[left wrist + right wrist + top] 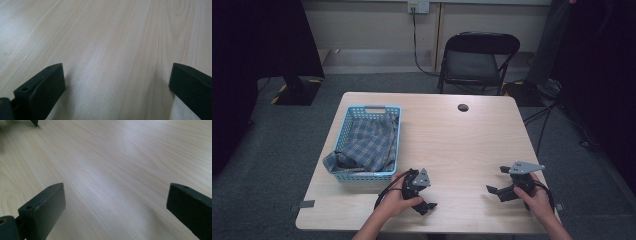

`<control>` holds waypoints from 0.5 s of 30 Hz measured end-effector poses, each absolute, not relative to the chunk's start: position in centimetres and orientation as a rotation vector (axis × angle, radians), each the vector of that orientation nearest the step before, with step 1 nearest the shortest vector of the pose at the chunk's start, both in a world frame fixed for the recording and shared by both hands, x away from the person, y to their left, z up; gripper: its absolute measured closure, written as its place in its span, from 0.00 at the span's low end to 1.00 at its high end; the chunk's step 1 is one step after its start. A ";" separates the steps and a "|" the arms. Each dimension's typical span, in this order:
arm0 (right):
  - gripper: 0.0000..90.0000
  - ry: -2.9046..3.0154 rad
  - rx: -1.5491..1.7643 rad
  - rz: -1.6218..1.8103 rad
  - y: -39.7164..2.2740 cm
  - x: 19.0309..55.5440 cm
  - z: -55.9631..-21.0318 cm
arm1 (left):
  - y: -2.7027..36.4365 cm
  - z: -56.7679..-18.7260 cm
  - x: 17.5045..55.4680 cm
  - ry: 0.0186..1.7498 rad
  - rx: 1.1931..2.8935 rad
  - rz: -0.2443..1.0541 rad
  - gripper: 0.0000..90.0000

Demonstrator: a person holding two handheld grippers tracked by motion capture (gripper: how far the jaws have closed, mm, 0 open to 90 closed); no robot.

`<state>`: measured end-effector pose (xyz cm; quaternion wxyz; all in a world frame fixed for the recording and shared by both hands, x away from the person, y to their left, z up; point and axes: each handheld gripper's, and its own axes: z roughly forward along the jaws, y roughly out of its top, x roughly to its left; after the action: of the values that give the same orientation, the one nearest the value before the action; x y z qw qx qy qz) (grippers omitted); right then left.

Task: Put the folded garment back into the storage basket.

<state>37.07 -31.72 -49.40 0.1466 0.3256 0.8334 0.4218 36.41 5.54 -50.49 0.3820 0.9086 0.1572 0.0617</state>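
Two black two-jaw grippers rested low over the pale wooden table (pixel 452 130), the left gripper (pixel 426 195) and the right gripper (pixel 498 181) both with jaws wide apart, bare wood between them. Beyond the left jaws stood a light blue plastic basket (pixel 343 131) holding a blue checked cloth (pixel 371 142).

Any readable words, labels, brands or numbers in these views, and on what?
None can be read. The basket, the plaid cloth, the table, the chair and both grippers, left and right, bear no legible text.
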 end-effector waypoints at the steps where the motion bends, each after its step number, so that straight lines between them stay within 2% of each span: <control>1: 0.02 2.400 0.941 1.214 -31.8 37.0 -49.4 | 5.5 -50.5 36.4 0.401 2.318 0.157 0.00; 15: 0.02 2.398 0.951 1.210 -32.2 36.5 -49.6 | 5.5 -50.5 36.4 0.401 2.318 0.157 0.00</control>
<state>36.54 -32.22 -49.65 0.1456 0.3302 0.8326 0.4201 36.41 5.54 -50.49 0.3820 0.9086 0.1571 0.0617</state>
